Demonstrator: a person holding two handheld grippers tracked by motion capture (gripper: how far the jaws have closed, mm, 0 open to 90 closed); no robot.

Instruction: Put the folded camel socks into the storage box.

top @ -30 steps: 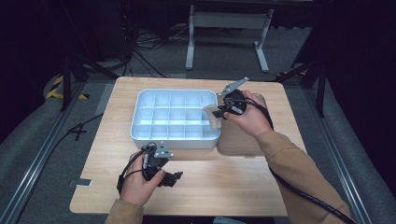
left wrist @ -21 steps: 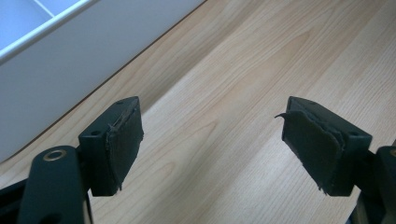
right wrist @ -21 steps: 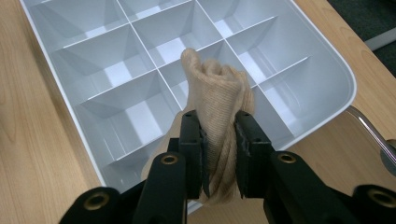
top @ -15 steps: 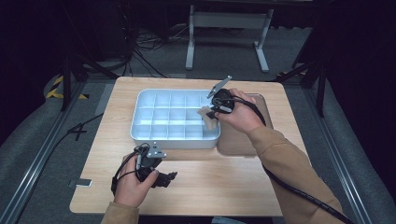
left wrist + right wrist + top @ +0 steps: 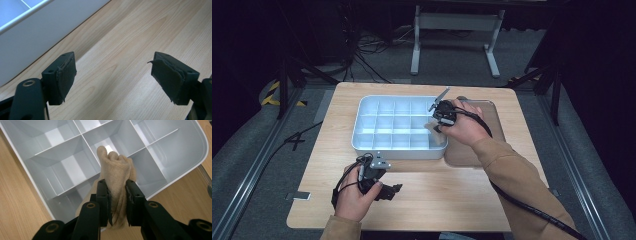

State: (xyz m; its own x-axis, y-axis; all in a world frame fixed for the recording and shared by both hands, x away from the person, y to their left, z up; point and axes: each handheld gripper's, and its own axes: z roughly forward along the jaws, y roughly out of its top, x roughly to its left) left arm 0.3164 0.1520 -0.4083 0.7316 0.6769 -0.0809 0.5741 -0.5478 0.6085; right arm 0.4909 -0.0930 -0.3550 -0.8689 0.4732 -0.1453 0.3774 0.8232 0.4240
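A white tray [image 5: 398,152] divided into several compartments stands mid-table. My right gripper [image 5: 436,121] hangs over its right-hand compartments, shut on a bunched beige cloth [image 5: 432,127]. In the right gripper view the cloth [image 5: 117,171] is pinched between the two black jaws of the right gripper [image 5: 117,206] and stands up above them, over the tray [image 5: 176,153]. My left gripper [image 5: 393,190] rests low on the wood in front of the tray, pointing right. In its own view the left gripper [image 5: 112,80] is open over bare wood, with the tray wall [image 5: 27,40] at the upper left.
A brown mat [image 5: 489,122] lies on the table against the tray's right side, under my right forearm. Black cables trail from both grippers. Beyond the table's far edge are a metal stand [image 5: 454,22] and loose cables on the grey floor.
My right gripper has carried the beige cloth leftward and a little lower, from the tray's right rim to over its compartments. The left gripper has stayed in place.
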